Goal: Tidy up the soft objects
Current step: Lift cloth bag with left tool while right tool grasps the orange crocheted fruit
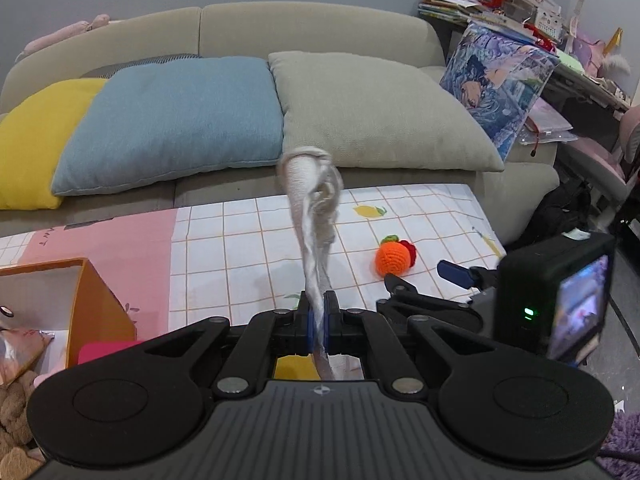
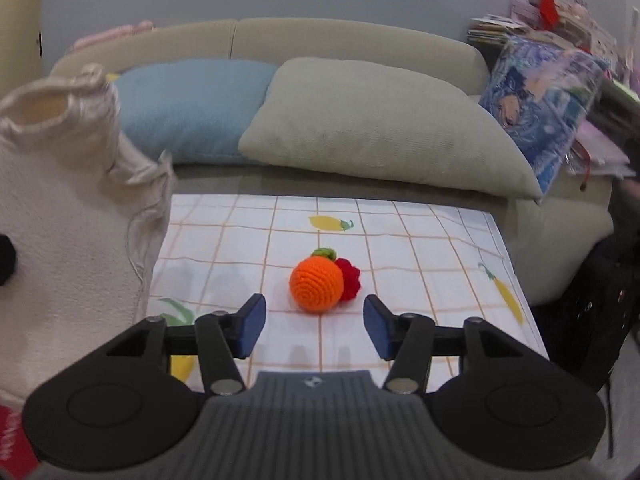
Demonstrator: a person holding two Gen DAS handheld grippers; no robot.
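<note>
Behind the low table (image 2: 400, 216) with its grid-and-lemon cloth runs a beige sofa (image 2: 360, 48) with blue and grey-green cushions. Starting at the right gripper (image 2: 314, 326): its blue-padded fingers stand spread wide, holding nothing, just above the cloth. Straight ahead of the gap, on its centreline and near the tips, sits the crocheted orange (image 2: 317, 285), resting on the cloth with a small red crocheted piece (image 2: 349, 280) touching its far right side and a green leaf on top. The ball is round, so it has no long axis to line up with; the opening looks wider than the ball. A short push forward would, I judge, bring the pads to either side of it, though the red piece may get caught on the right.

The left gripper (image 1: 319, 326) is pressed together on a cream knitted cloth (image 1: 314, 216), which stands up from the pads in a twisted strip, lifted off the table. From that side the orange lies ahead and to the right, farther off, so the right hand is the nearer one. An open orange box (image 1: 94, 304) sits at the left gripper's near left, probably where things go.
</note>
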